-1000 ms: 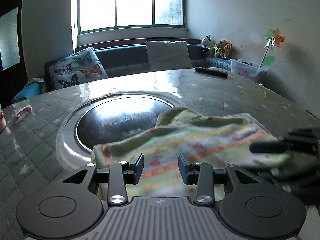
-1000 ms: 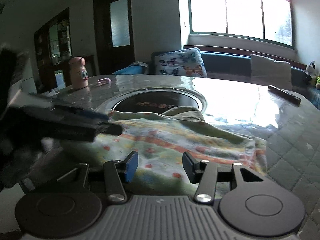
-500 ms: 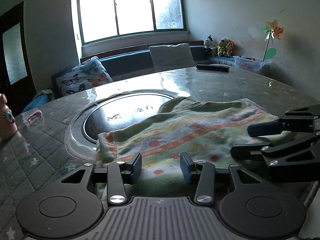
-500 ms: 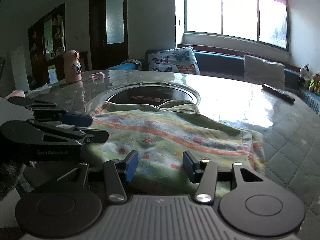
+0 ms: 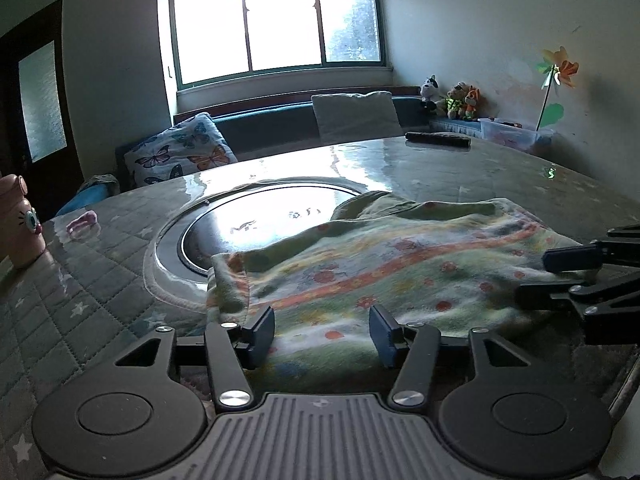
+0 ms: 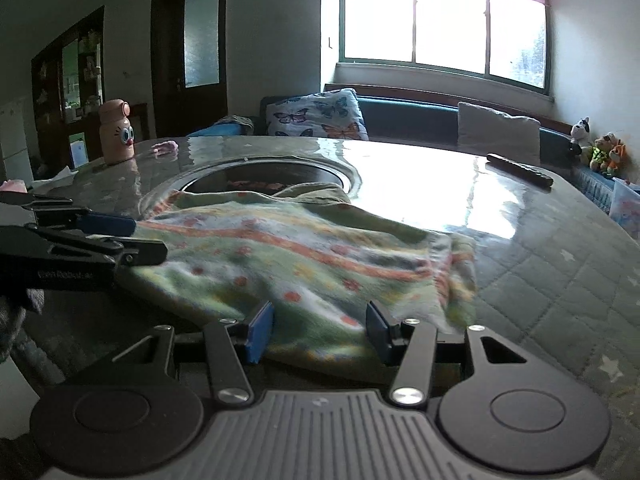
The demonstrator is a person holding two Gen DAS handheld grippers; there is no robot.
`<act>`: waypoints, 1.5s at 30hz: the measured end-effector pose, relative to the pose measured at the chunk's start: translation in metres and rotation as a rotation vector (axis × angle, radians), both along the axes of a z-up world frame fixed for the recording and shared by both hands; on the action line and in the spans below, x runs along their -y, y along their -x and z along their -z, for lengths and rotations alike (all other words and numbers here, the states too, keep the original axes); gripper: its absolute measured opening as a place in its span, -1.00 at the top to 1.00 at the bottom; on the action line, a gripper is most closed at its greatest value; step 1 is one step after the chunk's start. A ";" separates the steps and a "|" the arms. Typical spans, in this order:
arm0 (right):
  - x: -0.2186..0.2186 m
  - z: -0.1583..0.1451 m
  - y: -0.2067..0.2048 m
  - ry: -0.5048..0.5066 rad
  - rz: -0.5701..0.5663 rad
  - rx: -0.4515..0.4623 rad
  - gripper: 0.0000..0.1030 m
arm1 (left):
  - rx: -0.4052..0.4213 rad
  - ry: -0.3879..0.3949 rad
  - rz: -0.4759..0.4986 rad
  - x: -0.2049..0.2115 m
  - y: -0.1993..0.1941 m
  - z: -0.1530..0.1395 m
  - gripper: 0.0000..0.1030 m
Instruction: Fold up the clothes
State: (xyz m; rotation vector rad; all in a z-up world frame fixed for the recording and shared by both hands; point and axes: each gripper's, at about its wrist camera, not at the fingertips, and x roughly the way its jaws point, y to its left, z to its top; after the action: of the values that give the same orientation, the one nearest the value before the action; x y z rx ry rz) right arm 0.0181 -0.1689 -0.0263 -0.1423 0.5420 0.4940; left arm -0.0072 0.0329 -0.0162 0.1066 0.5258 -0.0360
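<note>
A green garment with orange stripes and red flowers (image 5: 400, 272) (image 6: 312, 252) lies spread on the round quilted table (image 5: 80, 288), its far edge over the table's round inset. My left gripper (image 5: 322, 330) sits at the garment's near edge, its jaws opening, the cloth lying loose between the pads and not pinched. My right gripper (image 6: 319, 330) stands open in the same way over the near edge further right. Each gripper shows in the other's view: the right gripper (image 5: 548, 276) over the cloth's right side, the left gripper (image 6: 146, 238) at its left.
A glossy round inset (image 5: 260, 220) fills the table's middle. A pink bottle with cartoon eyes (image 6: 116, 132) and a small pink thing (image 5: 82, 220) stand at the left. A dark bar (image 5: 438, 139) lies at the far side. A bench with cushions (image 5: 352, 116) runs under the window.
The garment, lifted and blurred a second ago, now rests flat on the table. Both grippers have come down a little with it, and the left jaws stand wider apart.
</note>
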 end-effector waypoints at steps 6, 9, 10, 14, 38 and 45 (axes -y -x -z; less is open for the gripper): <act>0.017 -0.001 0.000 -0.005 0.028 -0.013 0.04 | -0.003 0.018 -0.015 -0.006 0.004 0.001 -0.18; 0.022 -0.002 0.001 -0.005 0.027 -0.018 0.05 | -0.004 0.035 -0.019 -0.011 0.005 0.002 -0.21; 0.022 -0.002 0.001 -0.003 0.025 -0.020 0.05 | -0.004 0.037 -0.022 -0.013 0.006 0.003 -0.26; 0.023 -0.006 -0.004 -0.021 0.021 -0.043 0.03 | -0.005 0.033 -0.044 -0.017 0.009 0.001 -0.31; 0.012 -0.019 -0.021 -0.065 -0.031 -0.054 -0.02 | -0.013 0.038 -0.151 -0.047 0.013 -0.009 -0.47; 0.013 -0.009 -0.042 -0.099 -0.027 -0.129 -0.02 | -0.063 0.051 -0.174 -0.055 0.001 -0.002 -0.46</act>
State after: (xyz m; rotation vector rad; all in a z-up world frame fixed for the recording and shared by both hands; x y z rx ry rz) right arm 0.0603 -0.1822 -0.0176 -0.0234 0.6410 0.5581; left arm -0.0081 0.0884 -0.0140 0.0094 0.5948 0.1173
